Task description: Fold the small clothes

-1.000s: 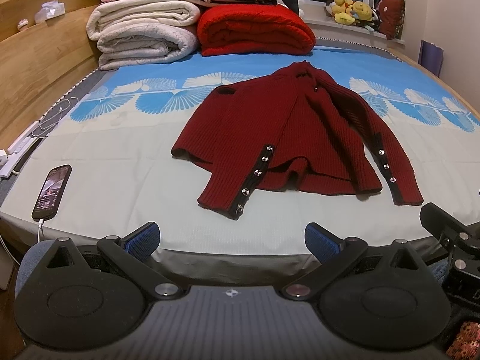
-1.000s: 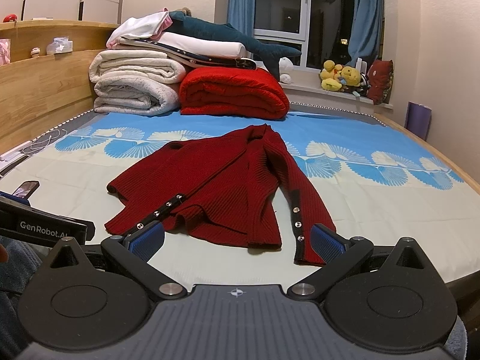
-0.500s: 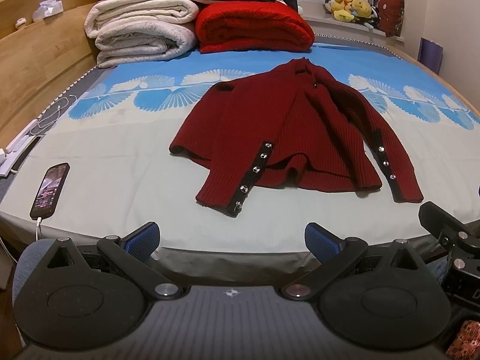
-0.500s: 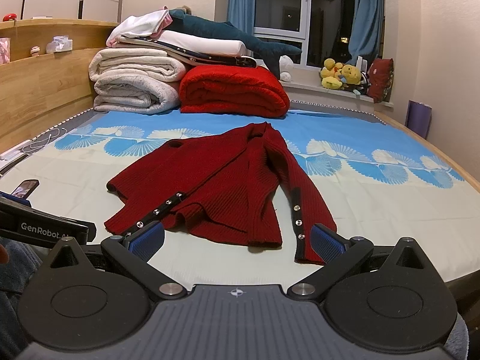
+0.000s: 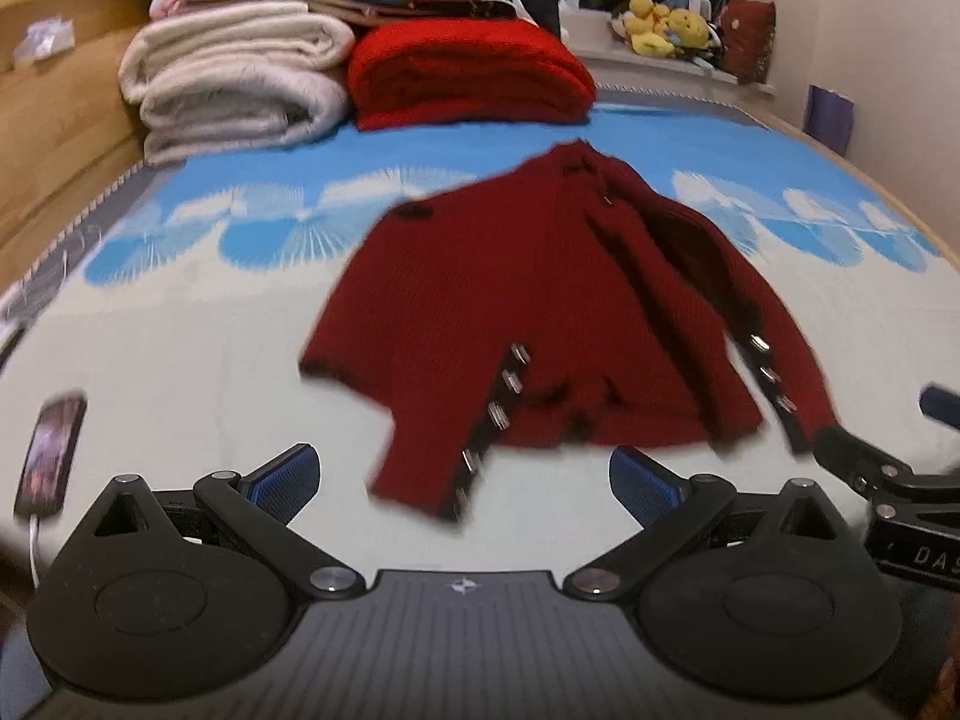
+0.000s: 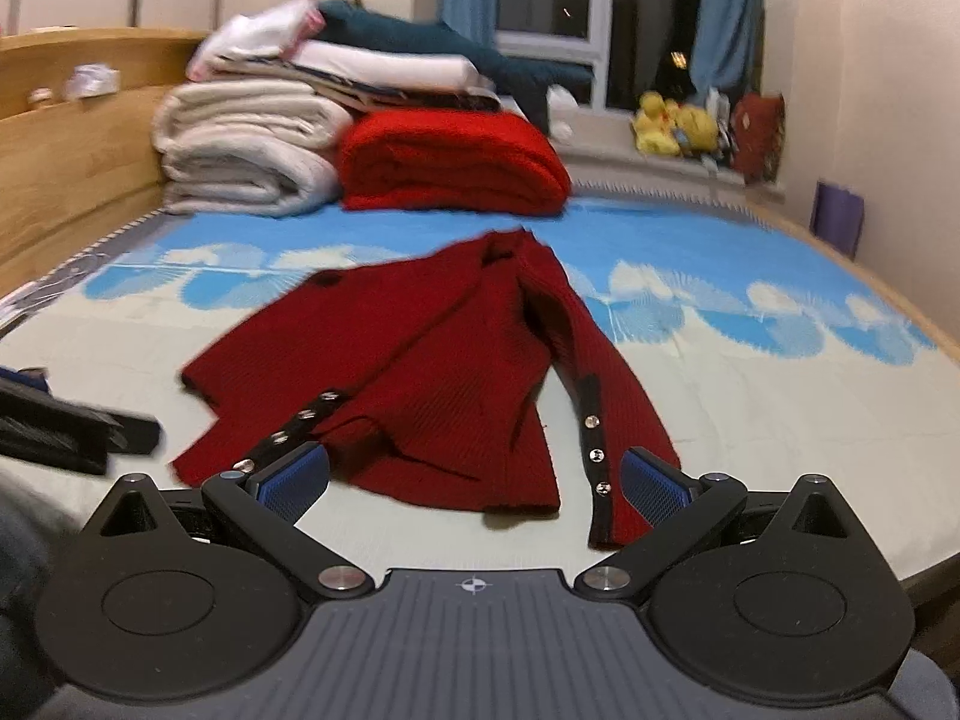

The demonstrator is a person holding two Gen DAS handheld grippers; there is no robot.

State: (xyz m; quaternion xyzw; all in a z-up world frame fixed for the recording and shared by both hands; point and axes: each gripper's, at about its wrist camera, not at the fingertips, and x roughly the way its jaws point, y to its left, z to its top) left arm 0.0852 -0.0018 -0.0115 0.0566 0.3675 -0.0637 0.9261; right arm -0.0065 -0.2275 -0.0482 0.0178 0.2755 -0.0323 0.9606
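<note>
Here: red cardigan (image 5: 540, 312), spread loosely mid-bed (image 5: 180, 396), snap-studded cuffs nearest. Left gripper (image 5: 465, 480) and right gripper (image 6: 474, 480), jaws wide apart, empty, just short of the cuffs. Phone (image 5: 51, 456) at left edge.

The bed (image 5: 198, 360) carries a cardigan (image 5: 540, 300) ahead of the left claw (image 5: 465, 480), a phone (image 5: 51, 456) to its left, and folded blankets (image 5: 240, 84) far ahead.
</note>
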